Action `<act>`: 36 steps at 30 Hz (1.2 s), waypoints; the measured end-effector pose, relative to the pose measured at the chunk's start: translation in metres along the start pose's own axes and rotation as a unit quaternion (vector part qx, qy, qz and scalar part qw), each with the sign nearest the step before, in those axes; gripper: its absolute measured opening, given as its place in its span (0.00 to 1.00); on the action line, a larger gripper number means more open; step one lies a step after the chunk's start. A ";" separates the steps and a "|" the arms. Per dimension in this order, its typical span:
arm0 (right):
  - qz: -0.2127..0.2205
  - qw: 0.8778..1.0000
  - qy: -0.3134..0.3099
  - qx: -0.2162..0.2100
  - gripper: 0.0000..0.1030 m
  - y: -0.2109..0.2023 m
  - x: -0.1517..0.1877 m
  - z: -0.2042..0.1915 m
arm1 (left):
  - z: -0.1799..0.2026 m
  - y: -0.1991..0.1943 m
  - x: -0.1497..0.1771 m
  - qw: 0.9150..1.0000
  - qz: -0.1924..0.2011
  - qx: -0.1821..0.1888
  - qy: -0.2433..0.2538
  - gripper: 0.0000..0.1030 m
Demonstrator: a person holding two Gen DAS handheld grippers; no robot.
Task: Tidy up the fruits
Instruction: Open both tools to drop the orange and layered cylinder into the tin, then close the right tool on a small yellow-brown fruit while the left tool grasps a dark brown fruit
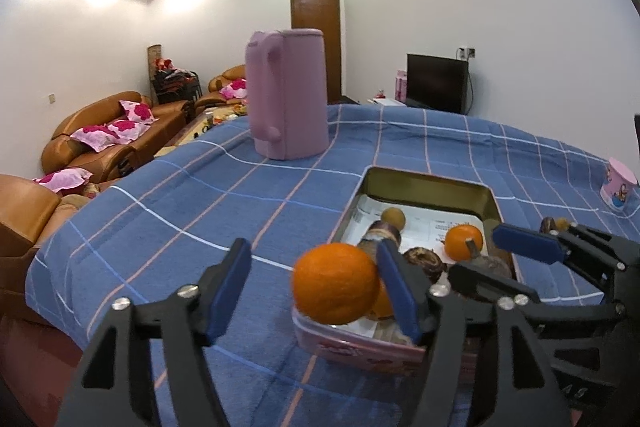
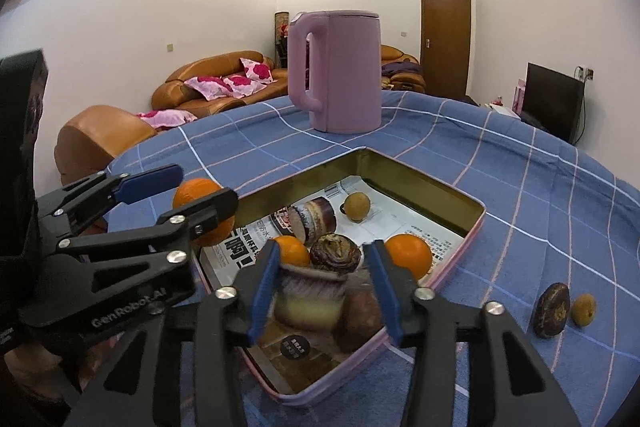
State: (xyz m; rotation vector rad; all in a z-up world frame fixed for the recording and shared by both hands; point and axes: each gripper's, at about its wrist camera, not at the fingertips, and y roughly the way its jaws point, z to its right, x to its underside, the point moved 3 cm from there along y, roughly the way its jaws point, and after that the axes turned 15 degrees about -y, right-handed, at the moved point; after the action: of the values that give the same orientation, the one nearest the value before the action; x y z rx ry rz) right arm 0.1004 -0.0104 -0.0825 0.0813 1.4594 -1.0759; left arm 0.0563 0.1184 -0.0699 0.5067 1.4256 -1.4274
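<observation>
A pink-rimmed metal tin lined with printed paper lies on the blue checked tablecloth. It holds two oranges, a small yellow-brown fruit, and several dark purple fruits and cane pieces. My left gripper is open, with an orange between its fingers at the tin's near-left corner; it touches the right finger only. My right gripper is open over the tin's near end, with purple pieces between its fingers. A dark fruit and a small yellow fruit lie on the cloth to the right.
A tall pink kettle stands at the back of the table. A pink printed cup stands at the right edge. Brown sofas with pink cushions lie beyond the left table edge, and a TV stands at the far right.
</observation>
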 end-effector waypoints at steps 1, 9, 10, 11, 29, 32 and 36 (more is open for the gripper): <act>0.003 1.000 -0.001 0.004 0.56 -0.002 0.000 0.000 | -0.001 -0.002 -0.001 1.000 0.004 0.000 -0.001 0.76; 0.026 0.999 -0.006 0.035 0.58 -0.032 -0.003 0.012 | 0.013 -0.022 -0.008 0.999 0.025 0.020 0.000 0.94; 0.027 0.999 -0.003 0.041 0.58 -0.039 -0.002 0.018 | 0.018 -0.024 -0.008 0.999 0.027 0.025 0.003 0.96; 0.027 0.999 -0.001 0.047 0.58 -0.043 -0.001 0.023 | 0.023 -0.027 -0.008 0.999 0.028 0.031 0.008 0.96; -0.068 0.967 0.137 0.202 0.59 -0.078 0.073 0.163 | 0.150 -0.010 0.005 0.992 0.009 0.083 0.092 0.96; -0.084 0.966 0.144 0.196 0.59 -0.068 0.077 0.170 | 0.166 -0.002 0.011 0.991 0.004 0.081 0.108 0.96; -0.100 0.965 0.152 0.188 0.59 -0.055 0.082 0.177 | 0.177 0.006 0.016 0.990 -0.002 0.078 0.121 0.96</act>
State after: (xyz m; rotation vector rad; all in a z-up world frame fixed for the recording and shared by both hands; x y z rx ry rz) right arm 0.1792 -0.1972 -0.0845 0.3901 1.5396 -1.5524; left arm 0.1170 -0.0474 -0.0490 0.7984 1.5105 -1.5285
